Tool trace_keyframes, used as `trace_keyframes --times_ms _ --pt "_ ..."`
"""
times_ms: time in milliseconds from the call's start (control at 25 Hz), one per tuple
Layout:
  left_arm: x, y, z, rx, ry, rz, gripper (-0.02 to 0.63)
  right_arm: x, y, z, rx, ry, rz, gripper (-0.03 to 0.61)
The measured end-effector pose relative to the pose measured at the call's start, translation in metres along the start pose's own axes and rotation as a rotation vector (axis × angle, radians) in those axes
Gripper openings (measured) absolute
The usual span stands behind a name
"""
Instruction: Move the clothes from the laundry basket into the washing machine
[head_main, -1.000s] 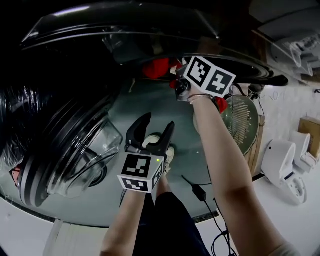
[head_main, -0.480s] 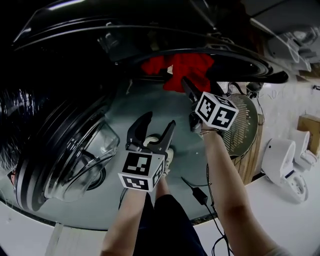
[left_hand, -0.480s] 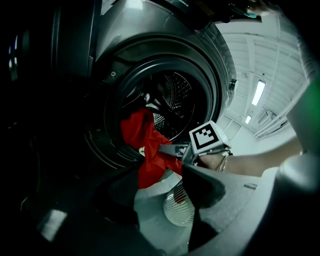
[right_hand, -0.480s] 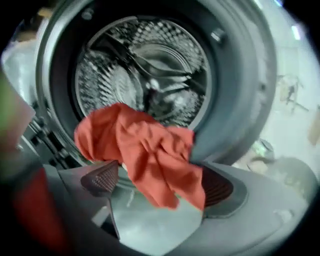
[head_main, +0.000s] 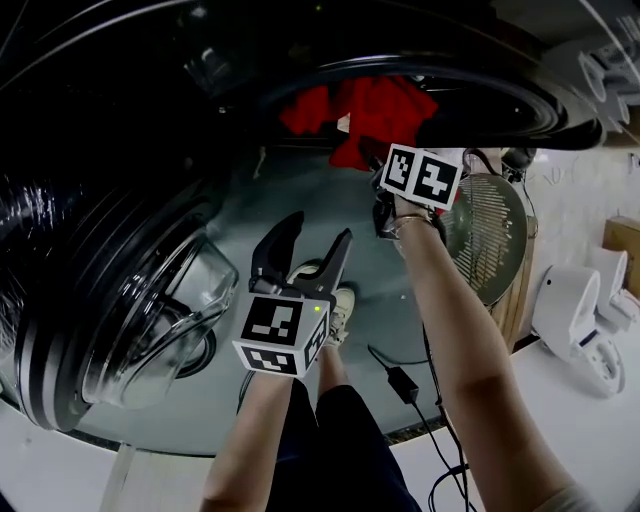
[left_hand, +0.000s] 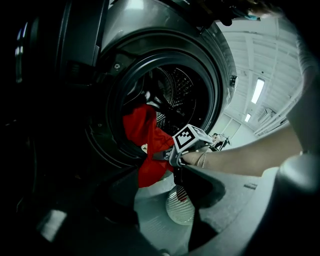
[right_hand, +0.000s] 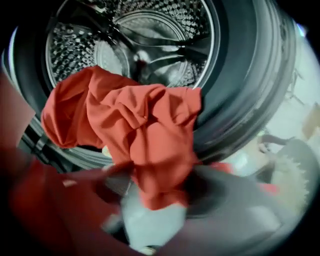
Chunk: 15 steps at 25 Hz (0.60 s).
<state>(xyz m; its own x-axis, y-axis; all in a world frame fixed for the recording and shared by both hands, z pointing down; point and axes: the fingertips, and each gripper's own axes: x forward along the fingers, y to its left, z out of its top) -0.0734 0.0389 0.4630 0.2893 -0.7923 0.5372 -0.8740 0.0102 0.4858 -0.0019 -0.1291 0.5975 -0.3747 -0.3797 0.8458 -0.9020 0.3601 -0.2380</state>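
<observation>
A red cloth (head_main: 375, 110) drapes over the lower rim of the washing machine's drum mouth (head_main: 500, 95); its loose end hangs outside. In the right gripper view the red cloth (right_hand: 135, 125) fills the middle before the steel drum (right_hand: 135, 45). My right gripper (right_hand: 162, 182) points down at it. Its jaws have just been closing, and the cloth's tip hangs between them with gaps on both sides. In the head view the right gripper (head_main: 375, 160) sits just under the cloth. My left gripper (head_main: 318, 232) hovers open and empty over the floor. A round ribbed basket (head_main: 485, 235) stands to the right.
The machine's open glass door (head_main: 130, 310) bulges out at the left. A cable with a power brick (head_main: 400, 380) lies on the floor beside the person's shoe (head_main: 340, 305). A white appliance (head_main: 575, 320) stands at the far right.
My right gripper came down and away from the drum mouth, and its jaws came apart. More of the red cloth now hangs over the rim. The left gripper stayed put.
</observation>
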Motion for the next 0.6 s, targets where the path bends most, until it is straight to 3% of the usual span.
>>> trace_keyframes --times_ms 40,120,280,600 --pt "0.001 0.001 0.001 -0.001 -0.002 0.001 0.259 -0.003 -0.001 0.000 0.003 0.011 -0.020 0.259" --pt "0.001 0.002 0.004 -0.002 -0.006 0.001 0.259 -0.012 0.003 0.002 -0.022 0.006 -0.038 0.168" --pt "-0.002 0.002 0.012 -0.002 -0.022 0.003 0.259 -0.030 0.027 0.022 -0.038 -0.094 0.041 0.144" --pt "-0.005 0.003 0.024 -0.006 -0.049 0.026 0.259 -0.060 0.095 0.110 -0.117 -0.373 0.231 0.143"
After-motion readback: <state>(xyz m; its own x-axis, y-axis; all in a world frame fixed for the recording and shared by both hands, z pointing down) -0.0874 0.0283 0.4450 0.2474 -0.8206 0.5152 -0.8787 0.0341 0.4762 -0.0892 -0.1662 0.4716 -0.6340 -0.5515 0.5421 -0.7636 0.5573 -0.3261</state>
